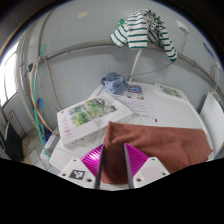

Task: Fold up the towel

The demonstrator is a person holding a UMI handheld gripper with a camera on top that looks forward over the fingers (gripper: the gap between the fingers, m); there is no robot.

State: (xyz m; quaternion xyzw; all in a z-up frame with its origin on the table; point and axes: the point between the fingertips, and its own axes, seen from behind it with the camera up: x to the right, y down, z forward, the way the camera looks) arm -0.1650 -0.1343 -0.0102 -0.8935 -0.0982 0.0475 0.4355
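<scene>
The gripper (113, 160) hangs low over a desk (200, 120), its two fingers (93, 157) spread apart with a clear gap between the magenta pads and nothing held. Just ahead of the fingers, and partly between their tips, lies a reddish-brown towel (150, 138), spread flat over the near part of the desk and reaching off to the right; whether the tips touch the cloth cannot be told. Beside the towel, to the left, rests a large printed sheet (92, 117) with a green picture on it, lying flat and slightly askew. Beyond it sits a small bluish crumpled object (114, 84), and next to that another printed paper (135, 94). Farther back, a green-and-white striped cloth (145, 32) hangs draped over a thin stand (136, 62) rising behind the desk. A pale wall (80, 35) closes the scene behind it.
</scene>
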